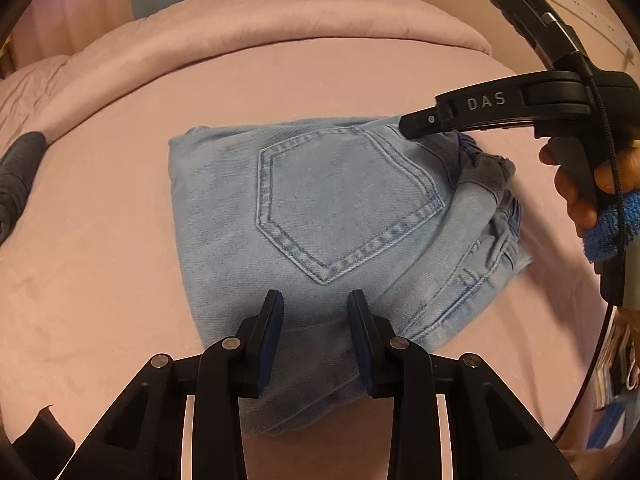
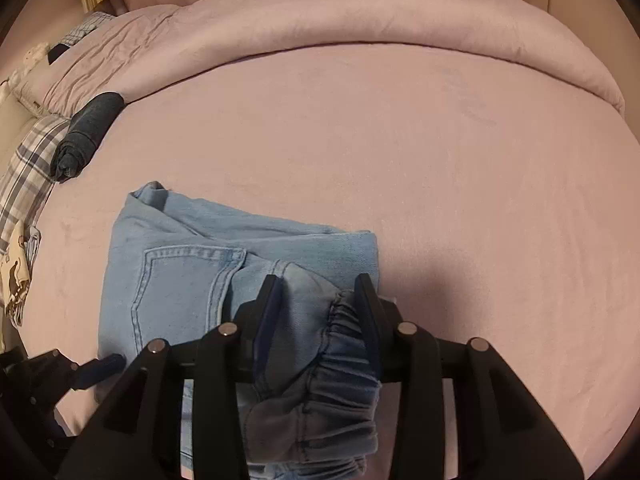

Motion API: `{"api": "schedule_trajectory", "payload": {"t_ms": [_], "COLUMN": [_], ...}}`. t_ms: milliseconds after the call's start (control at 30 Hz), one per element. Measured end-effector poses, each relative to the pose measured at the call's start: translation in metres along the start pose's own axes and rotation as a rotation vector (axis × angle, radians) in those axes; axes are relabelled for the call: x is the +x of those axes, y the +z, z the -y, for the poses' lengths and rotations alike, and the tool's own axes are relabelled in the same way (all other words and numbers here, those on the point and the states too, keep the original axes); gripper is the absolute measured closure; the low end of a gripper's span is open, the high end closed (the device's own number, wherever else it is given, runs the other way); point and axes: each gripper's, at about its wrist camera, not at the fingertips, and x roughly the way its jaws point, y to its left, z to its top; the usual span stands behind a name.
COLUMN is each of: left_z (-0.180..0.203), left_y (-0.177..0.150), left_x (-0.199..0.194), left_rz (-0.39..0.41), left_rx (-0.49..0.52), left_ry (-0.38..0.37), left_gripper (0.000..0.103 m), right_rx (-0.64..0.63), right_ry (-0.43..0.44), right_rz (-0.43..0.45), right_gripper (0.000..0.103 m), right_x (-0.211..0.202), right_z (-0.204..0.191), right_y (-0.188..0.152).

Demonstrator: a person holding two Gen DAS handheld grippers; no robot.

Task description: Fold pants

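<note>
Pink bedsheet (image 1: 100,240) under folded jeans (image 1: 320,200); "DAS" on right tongs (image 1: 404,126).

Place: a bedroom in a home.
Bed: a wide bed (image 2: 400,152) under a pink sheet fills both views.
Duvet: a pink duvet (image 2: 360,12) lies bunched along the bed's far edge.
Pillow: a plaid pillow (image 2: 28,160) sits at the bed's left side.
Curtains: pale pink curtains (image 1: 72,4) hang behind the bed.
Clothing: a dark rolled garment (image 2: 88,136) lies on the bed beside the pillow.
</note>
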Motion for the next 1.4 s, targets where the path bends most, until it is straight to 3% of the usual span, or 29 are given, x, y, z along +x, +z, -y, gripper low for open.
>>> {"api": "schedule_trajectory", "payload": {"t_ms": [67, 133, 267, 400, 533, 700, 833, 900, 967, 1000, 1100, 1267, 1400], "left_z": [-0.002, -0.004, -0.009, -0.009, -0.005, -0.003, -0.008, -0.013, -0.021, -0.025, -0.040, -0.061, -0.070], "left_y": [0.001, 0.001, -0.004, -0.008, -0.004, 0.000, -0.004, -0.006, -0.008, -0.009, -0.008, -0.001, 0.002], "left_x": [-0.006, -0.014, -0.022, -0.015, -0.004, -0.006, -0.018, -0.027, -0.034, -0.036, -0.039, -0.024, -0.011], "left_rz": [0.011, 0.035, 0.063, 0.044, 0.026, 0.032, 0.056, 0.071, 0.091, 0.097, 0.107, 0.079, 0.056], "left_rx": [-0.014, -0.025, -0.029, -0.035, -0.013, -0.029, -0.048, -0.066, -0.107, -0.128, -0.210, -0.371, -0.458], "left_ry": [-0.005, 0.002, 0.036, 0.050, 0.063, 0.065, 0.075, 0.085, 0.078, 0.067, -0.006, -0.142, -0.193], "left_gripper": [0.071, 0.071, 0.071, 0.071, 0.071, 0.071, 0.071, 0.067, 0.049, 0.046, 0.044, 0.043, 0.043], "right_rx": [0.009, -0.010, -0.029, -0.067, -0.107, -0.111, -0.054, 0.000, 0.063, 0.087, 0.190, 0.388, 0.456], "right_ry": [0.007, -0.006, 0.059, 0.057, -0.026, -0.035, 0.044, 0.105, 0.161, 0.191, 0.280, 0.427, 0.463], "right_rz": [0.001, 0.059, 0.128, 0.085, -0.009, 0.018, 0.059, 0.083, 0.111, 0.122, 0.119, 0.046, 0.004], "right_gripper": [0.063, 0.063, 0.061, 0.061, 0.061, 0.060, 0.060, 0.055, 0.049, 0.045, 0.037, 0.032, 0.030], "right_x": [-0.006, -0.026, -0.063, -0.066, -0.039, -0.040, -0.060, -0.069, -0.080, -0.083, -0.081, -0.063, -0.053], "right_z": [0.001, -0.006, -0.015, -0.020, -0.021, -0.020, -0.007, 0.000, 0.012, 0.017, 0.037, 0.066, 0.074], "right_y": [0.001, -0.002, -0.018, -0.048, -0.076, -0.078, -0.075, -0.078, -0.080, -0.082, -0.089, -0.106, -0.112]}}
